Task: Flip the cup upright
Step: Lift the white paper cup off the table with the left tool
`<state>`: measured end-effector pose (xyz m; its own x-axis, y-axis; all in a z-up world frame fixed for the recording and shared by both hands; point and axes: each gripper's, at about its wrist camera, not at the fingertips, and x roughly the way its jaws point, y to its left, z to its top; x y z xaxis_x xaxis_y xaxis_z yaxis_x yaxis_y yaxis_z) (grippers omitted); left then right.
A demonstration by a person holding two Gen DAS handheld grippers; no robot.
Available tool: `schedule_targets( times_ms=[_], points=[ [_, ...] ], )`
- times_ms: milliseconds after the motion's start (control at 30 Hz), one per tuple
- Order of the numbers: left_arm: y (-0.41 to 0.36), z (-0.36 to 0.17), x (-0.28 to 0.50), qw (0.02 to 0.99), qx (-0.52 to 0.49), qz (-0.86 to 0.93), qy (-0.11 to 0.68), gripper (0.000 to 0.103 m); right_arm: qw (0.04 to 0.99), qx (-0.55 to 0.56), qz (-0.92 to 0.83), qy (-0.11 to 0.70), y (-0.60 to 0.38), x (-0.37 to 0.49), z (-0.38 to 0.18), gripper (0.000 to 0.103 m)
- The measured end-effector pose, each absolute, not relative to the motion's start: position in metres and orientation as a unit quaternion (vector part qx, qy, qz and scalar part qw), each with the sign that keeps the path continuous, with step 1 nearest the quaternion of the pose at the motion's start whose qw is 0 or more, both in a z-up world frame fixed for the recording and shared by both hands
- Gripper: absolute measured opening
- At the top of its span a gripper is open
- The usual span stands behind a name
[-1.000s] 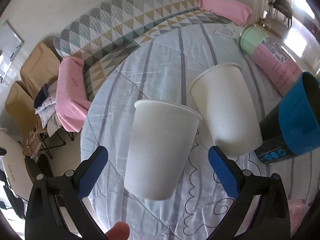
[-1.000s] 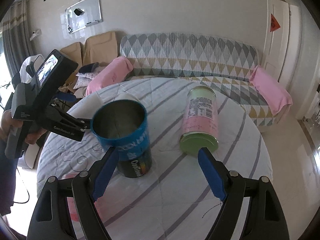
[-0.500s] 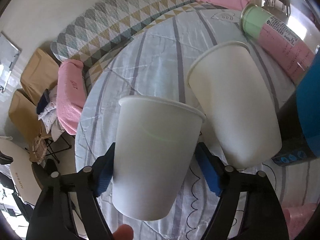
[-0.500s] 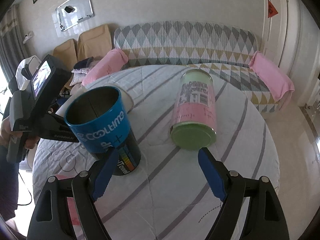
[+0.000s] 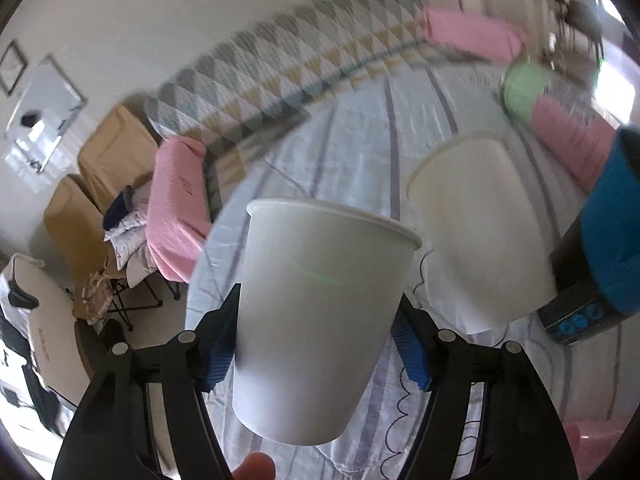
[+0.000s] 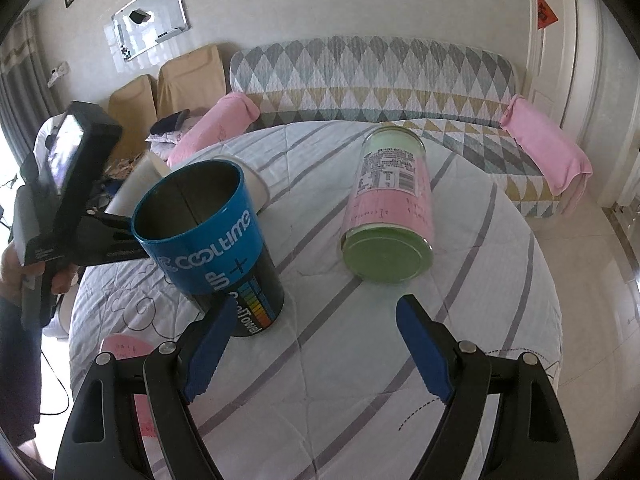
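My left gripper [image 5: 316,344] is shut on a white paper cup [image 5: 320,312], rim up, held above the table's left edge. A second white paper cup [image 5: 468,224] stands beside it on the table; its rim [image 6: 256,188] peeks out behind the blue can. My right gripper [image 6: 316,336] is open and empty above the striped tablecloth [image 6: 400,360], between the blue can and the pink can. In the right wrist view the left gripper's body [image 6: 72,208] shows at the left, held by a hand.
A blue and black can [image 6: 212,240] stands open-topped on the table, also at the right edge of the left wrist view [image 5: 600,240]. A pink and green can [image 6: 388,216] lies on its side. A sofa [image 6: 360,80] with pink pillows lies behind.
My left gripper closed on the white cup and lifted it. My right gripper rose and tilted down toward the table, still open.
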<state>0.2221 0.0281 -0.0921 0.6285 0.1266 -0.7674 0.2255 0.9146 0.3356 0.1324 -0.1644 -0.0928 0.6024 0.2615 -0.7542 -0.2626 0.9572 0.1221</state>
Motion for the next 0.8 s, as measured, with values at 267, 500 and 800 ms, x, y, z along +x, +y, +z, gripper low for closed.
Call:
schedule_targets(
  times_ms=[267,500,800],
  points=[
    [0.038,-0.080,0.184,0.928,0.137,-0.003,0.348,0.069,0.893,0.000,0.146,0.427,-0.163,0.130,-0.095,0.083],
    [0.046,-0.086,0.163,0.941,0.091,-0.021,0.324,0.070,0.890,-0.004,0.141,0.433,-0.161,0.125,-0.098,0.083],
    [0.047,-0.094,0.140,0.945,0.077,-0.034,0.315,0.070,0.887,-0.010,0.134,0.442,-0.159,0.118,-0.100,0.083]
  ],
)
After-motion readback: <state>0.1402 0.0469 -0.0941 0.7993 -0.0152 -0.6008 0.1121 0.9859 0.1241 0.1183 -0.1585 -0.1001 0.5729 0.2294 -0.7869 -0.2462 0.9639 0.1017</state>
